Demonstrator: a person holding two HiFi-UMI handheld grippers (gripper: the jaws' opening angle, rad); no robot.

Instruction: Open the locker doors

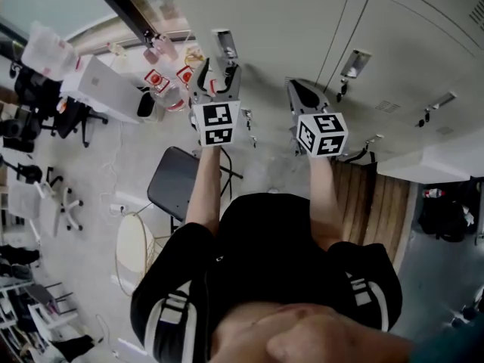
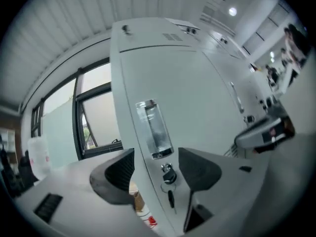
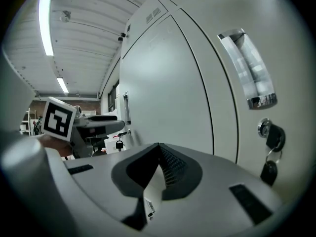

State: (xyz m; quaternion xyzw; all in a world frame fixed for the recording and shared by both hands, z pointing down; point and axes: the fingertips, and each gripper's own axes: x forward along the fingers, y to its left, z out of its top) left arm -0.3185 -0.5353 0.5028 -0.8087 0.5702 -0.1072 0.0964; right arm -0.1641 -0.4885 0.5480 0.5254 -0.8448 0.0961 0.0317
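Note:
A row of pale grey lockers stands in front of me. My left gripper is level at the first door, open, with the key in the lock between its fingers but untouched. The recessed metal handle sits just above the lock, and a fob hangs below it. My right gripper is shut and empty, its fingertips short of a plain door panel. The neighbouring door's handle and keyed lock lie to its right. All doors look closed.
A dark chair stands below the left gripper, with white boxes and red-labelled items beside the locker end. A white ledge juts out at the right above wooden slats. Office chairs and clutter fill the left.

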